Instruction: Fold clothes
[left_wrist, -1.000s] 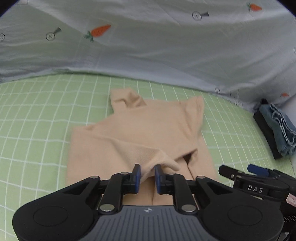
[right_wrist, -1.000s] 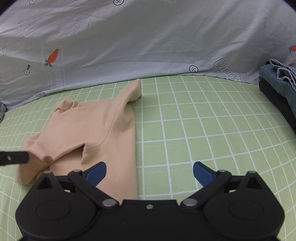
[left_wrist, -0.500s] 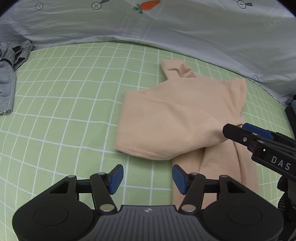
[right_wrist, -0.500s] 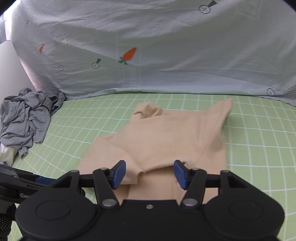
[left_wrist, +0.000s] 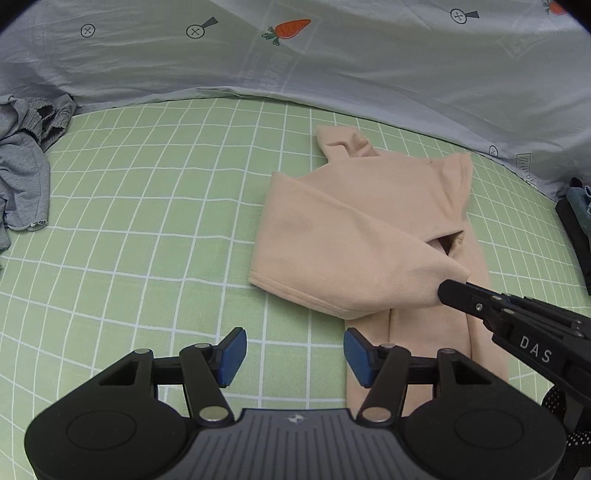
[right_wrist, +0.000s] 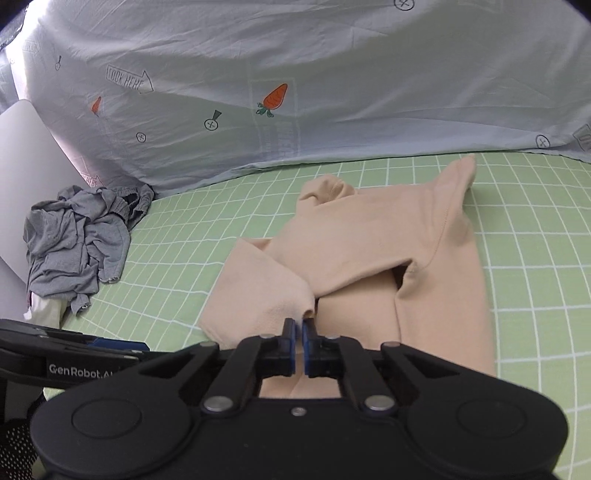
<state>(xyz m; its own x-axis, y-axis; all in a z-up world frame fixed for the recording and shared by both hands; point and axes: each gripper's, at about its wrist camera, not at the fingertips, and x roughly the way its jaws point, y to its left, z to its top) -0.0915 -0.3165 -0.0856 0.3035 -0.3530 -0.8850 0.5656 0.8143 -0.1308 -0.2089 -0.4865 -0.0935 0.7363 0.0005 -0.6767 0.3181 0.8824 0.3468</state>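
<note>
A peach turtleneck sweater (left_wrist: 354, 236) lies on the green checked sheet (left_wrist: 147, 221), partly folded, with one sleeve laid across its body. My left gripper (left_wrist: 293, 356) is open and empty, just in front of the sweater's near edge. My right gripper (right_wrist: 299, 334) is shut on the sleeve cuff (right_wrist: 291, 306) of the sweater (right_wrist: 388, 251). In the left wrist view the right gripper (left_wrist: 450, 291) comes in from the right and pinches the cuff end.
A heap of grey clothes (right_wrist: 77, 240) lies at the left, also in the left wrist view (left_wrist: 26, 166). Dark folded clothes (left_wrist: 576, 221) sit at the right edge. A pale blue carrot-print sheet (left_wrist: 295, 51) hangs behind. A white board (right_wrist: 22, 155) stands at far left.
My left gripper let go of the sleeve, opened and drew back left. My right gripper swung left over the sweater and closed on the sleeve cuff.
</note>
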